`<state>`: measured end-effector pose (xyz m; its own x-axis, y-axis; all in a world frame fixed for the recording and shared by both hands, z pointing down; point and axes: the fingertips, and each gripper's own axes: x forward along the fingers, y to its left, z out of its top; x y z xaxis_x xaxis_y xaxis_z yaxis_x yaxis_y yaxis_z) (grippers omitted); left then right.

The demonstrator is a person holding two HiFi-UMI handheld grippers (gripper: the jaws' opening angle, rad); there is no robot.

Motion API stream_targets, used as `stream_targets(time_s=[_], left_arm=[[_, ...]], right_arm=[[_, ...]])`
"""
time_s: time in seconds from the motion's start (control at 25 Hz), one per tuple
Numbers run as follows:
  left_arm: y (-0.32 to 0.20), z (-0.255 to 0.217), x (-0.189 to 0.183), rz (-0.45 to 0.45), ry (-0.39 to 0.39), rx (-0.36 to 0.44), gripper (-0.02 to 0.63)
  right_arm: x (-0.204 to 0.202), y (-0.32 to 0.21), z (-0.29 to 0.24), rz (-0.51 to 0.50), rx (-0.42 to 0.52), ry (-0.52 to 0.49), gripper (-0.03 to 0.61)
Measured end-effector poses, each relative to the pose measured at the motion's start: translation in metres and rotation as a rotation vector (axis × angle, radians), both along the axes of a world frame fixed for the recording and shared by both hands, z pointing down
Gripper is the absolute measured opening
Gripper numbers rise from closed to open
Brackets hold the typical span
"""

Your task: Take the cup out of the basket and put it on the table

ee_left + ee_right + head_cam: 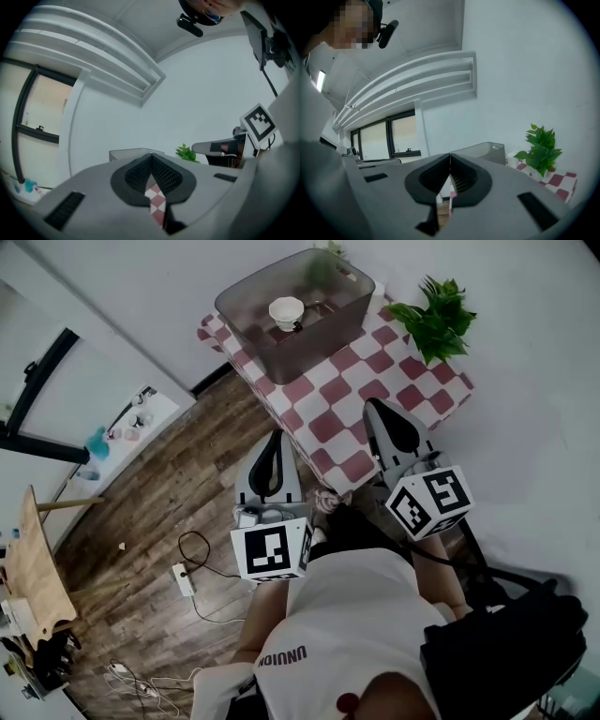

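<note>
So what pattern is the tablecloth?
The tablecloth has red and white checks, best seen in the head view.

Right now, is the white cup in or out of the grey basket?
In: the small white cup stands upright inside the translucent grey plastic basket.

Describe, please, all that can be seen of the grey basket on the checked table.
The basket is a rectangular tub with rounded corners, seemingly of smoky translucent plastic, with a turned-out rim. It stands upright and open at the far end of the red-and-white checked table. A white cup stands inside it on the bottom. The potted plant is beside it, apart.
</note>
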<state>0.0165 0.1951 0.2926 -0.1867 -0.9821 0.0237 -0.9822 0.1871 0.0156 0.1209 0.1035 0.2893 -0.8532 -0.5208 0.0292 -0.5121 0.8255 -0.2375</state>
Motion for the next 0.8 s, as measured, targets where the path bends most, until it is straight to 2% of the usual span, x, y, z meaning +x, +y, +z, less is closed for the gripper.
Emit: stream_targets(time_s=[0.16,0.32,0.48,0.8], left_arm=[[-0.033,-0.002,-0.011,-0.020,-0.013,-0.029,0.012],[-0.072,-0.011,-0.018,-0.021,-0.050,0.002,0.012],[-0.106,-0.025,-0.021,-0.041,-0.025,0.034,0.012],[-0.149,-0.038,-0.028,-0.064,-0.062,0.050,0.012]], right_arm=[[-0.017,-0.032,-0.002,-0.028,0.001,0.004,0.018],[-0.028,-0.065,-0.005,-0.052,0.005,0.015,0.018],[-0.034,-0.095,-0.008,-0.064,0.011,0.018,0.018],[-0.048,-0.128,-0.011,-0.116,0.033,0.026,0.018]])
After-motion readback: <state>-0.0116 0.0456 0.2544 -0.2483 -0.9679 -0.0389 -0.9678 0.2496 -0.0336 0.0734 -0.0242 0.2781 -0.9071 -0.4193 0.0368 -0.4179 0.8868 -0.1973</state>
